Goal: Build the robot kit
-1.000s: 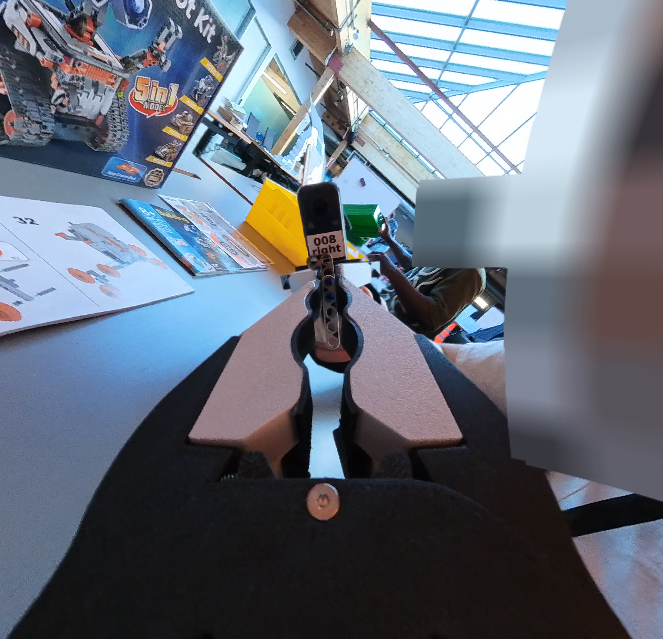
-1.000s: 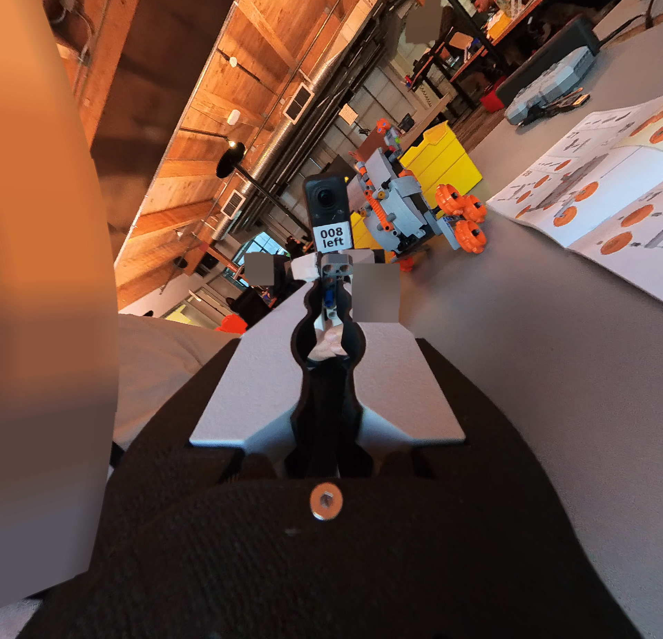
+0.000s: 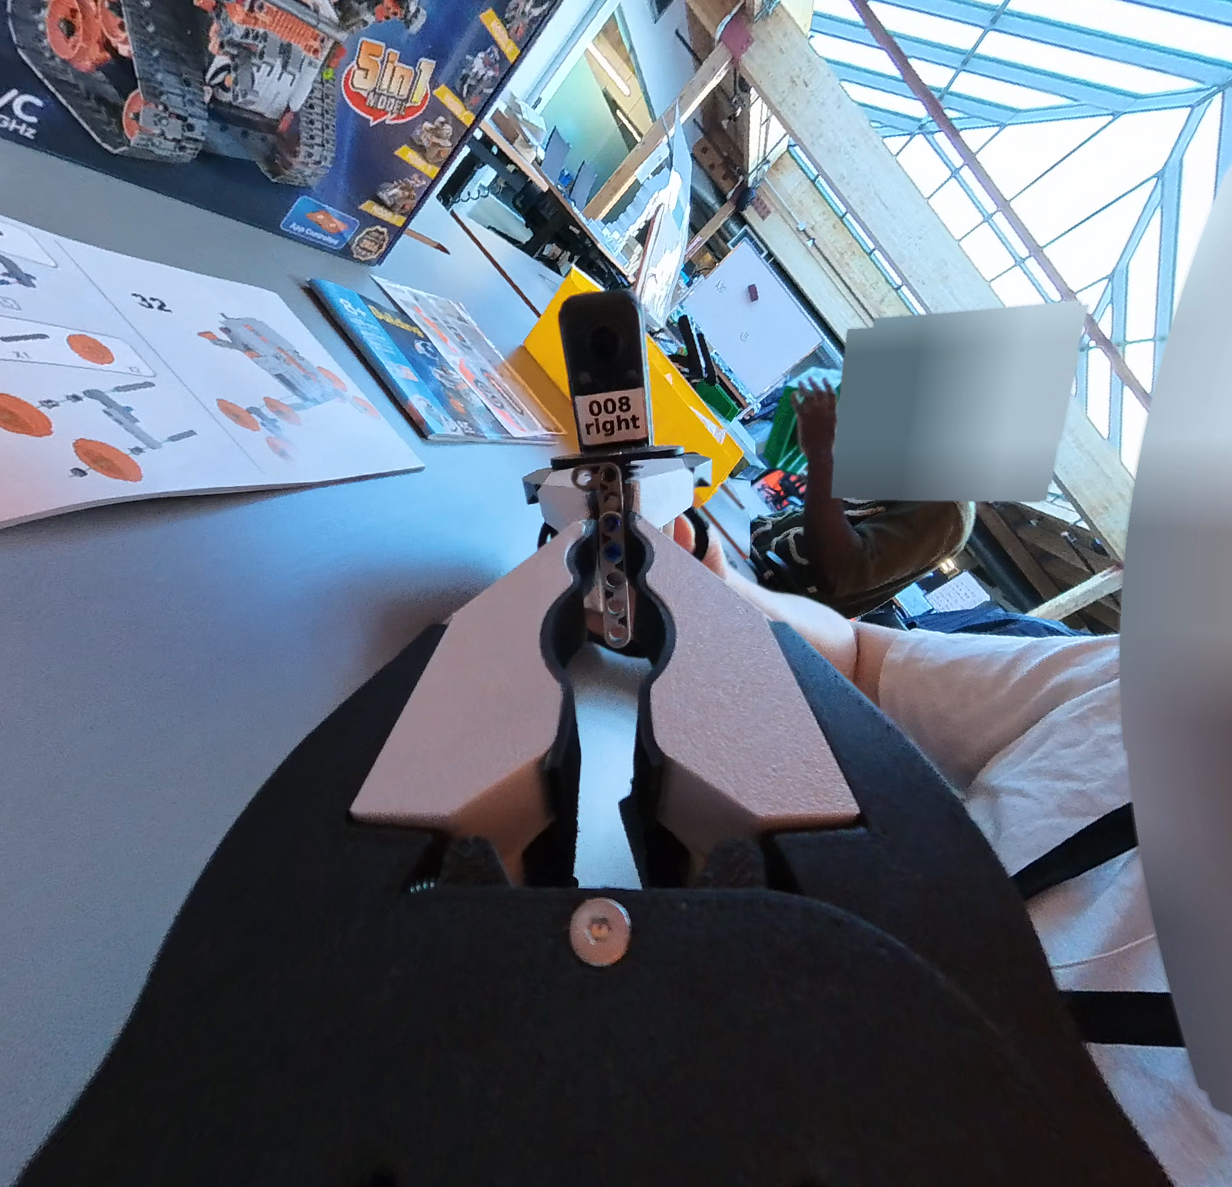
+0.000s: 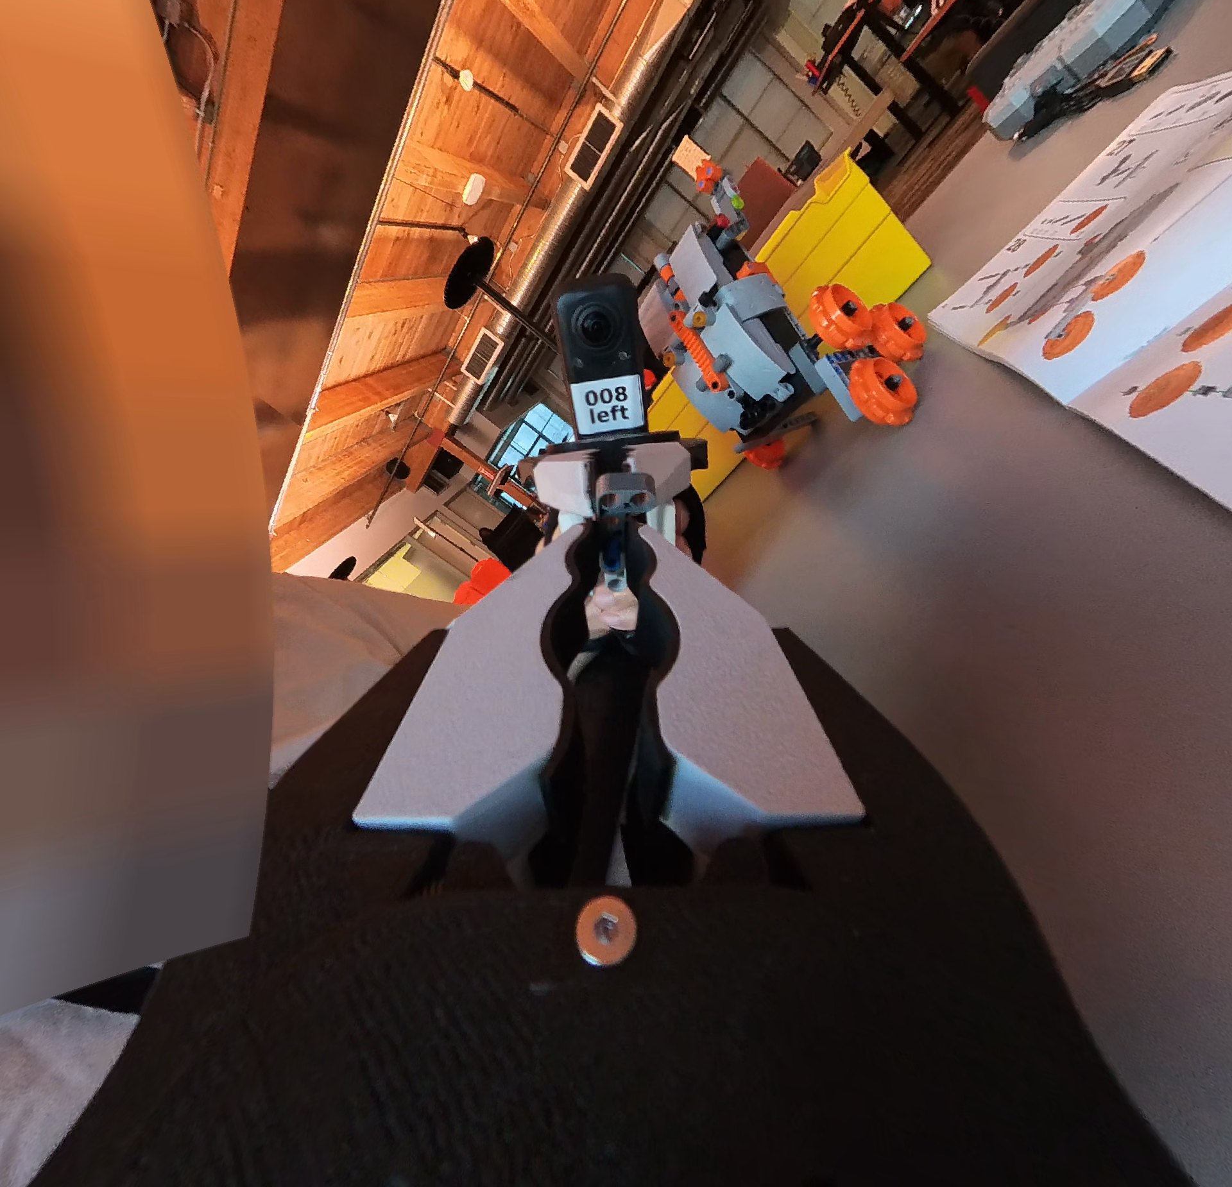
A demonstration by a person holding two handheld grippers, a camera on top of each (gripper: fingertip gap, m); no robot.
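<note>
Left gripper [image 3: 610, 535] and right gripper [image 4: 617, 542], tip to tip, apparently both clench one grey perforated beam [image 3: 612, 565]; half-built orange-wheeled model [image 4: 767, 348] at two o'clock.

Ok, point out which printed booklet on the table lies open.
The white instruction booklet, spread open showing orange wheel diagrams; the blue-covered booklets beside it, nearer the yellow bin, lie closed.

Two wide-angle wrist views, each looking forward along its own fingers, tilted steeply and held just above a grey table [image 3: 200, 655]. Aimed straight at one another at close range: left view facing the right gripper [image 3: 610, 508] and its camera, right view facing the left gripper [image 4: 617, 508] and its camera. Shared between both: the small grey beam piece [image 3: 610, 555] at the meeting fingertips, the open instruction booklet [image 3: 200, 388], the yellow bins [image 4: 847, 248]. Glass roof behind one, wooden ceiling behind the other.
</note>
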